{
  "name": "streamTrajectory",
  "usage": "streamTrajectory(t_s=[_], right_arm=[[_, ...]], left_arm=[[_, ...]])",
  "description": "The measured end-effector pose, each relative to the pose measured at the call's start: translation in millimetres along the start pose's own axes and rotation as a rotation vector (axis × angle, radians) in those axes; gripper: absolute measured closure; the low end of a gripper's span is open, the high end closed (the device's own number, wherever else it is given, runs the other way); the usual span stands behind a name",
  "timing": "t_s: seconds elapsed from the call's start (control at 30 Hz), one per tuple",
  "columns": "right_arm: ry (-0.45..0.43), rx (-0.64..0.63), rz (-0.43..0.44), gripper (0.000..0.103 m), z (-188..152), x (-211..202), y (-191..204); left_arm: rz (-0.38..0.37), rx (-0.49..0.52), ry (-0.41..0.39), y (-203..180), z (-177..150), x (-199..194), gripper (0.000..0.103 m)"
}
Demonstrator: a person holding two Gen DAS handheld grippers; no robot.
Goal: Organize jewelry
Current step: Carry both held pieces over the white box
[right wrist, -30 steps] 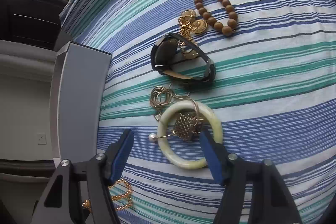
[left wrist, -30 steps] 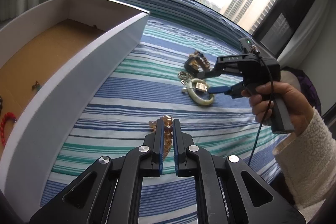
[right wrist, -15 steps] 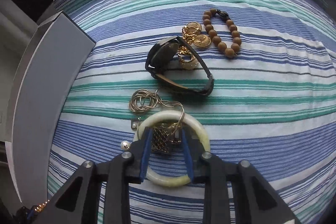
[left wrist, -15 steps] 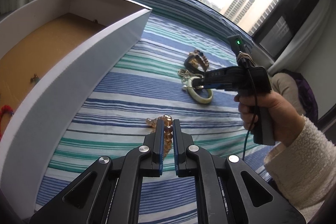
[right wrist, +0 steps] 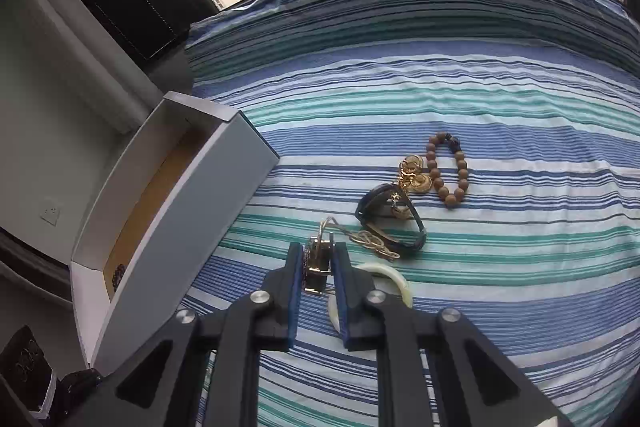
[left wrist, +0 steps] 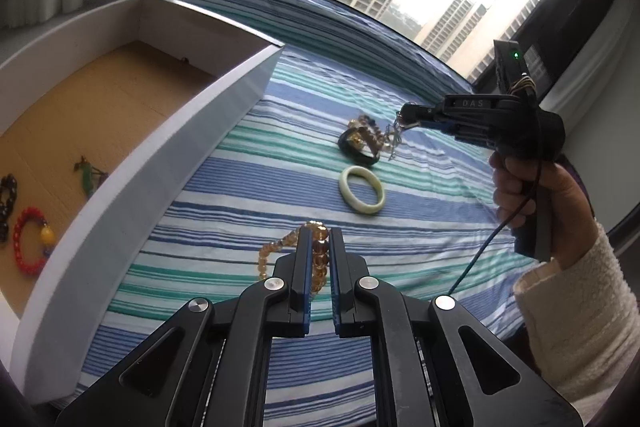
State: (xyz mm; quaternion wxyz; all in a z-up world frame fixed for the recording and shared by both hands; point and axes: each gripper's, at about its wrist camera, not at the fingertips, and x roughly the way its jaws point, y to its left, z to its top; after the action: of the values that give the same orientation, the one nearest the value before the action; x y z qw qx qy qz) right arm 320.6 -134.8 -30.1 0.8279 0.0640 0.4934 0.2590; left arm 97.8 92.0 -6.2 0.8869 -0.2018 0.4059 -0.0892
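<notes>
My left gripper is shut on an amber bead bracelet that trails onto the striped cloth. My right gripper is shut on a gold square pendant and holds it above the cloth; its chain hangs toward the black watch. From the left wrist view the right gripper is raised above the watch. A pale jade bangle lies flat on the cloth; it shows under the right fingers.
A white box with a brown floor stands at the left, holding a red bead bracelet, a dark chain and a green piece. A wooden bead bracelet and gold coin jewelry lie beyond the watch.
My right gripper closed on the gold pendant inside the bangle and lifted it up, chain trailing. The bangle stayed on the cloth. My left gripper kept hold of the amber bracelet.
</notes>
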Motion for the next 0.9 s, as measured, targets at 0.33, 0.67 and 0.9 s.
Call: streamTrajectory(t_s=[0.33, 0.67, 0.9], right_arm=[[-0.073, -0.208, 0.111, 0.088, 11.8, -45.8, 99.7], [-0.031, -0.392, 0.277, 0.088, 8.2, -15.3, 227.5], [0.023, -0.525, 0.223, 0.088, 10.2, 52.0, 288.7]], left_arm=[[0.014, -0.047, -0.104, -3.3, 34.0, -94.2, 0.097], [0.183, -0.169, -0.169, 78.0, 86.9, -137.7, 0.097], [0.350, -0.258, -0.126, 166.9, 98.4, -93.4, 0.097]])
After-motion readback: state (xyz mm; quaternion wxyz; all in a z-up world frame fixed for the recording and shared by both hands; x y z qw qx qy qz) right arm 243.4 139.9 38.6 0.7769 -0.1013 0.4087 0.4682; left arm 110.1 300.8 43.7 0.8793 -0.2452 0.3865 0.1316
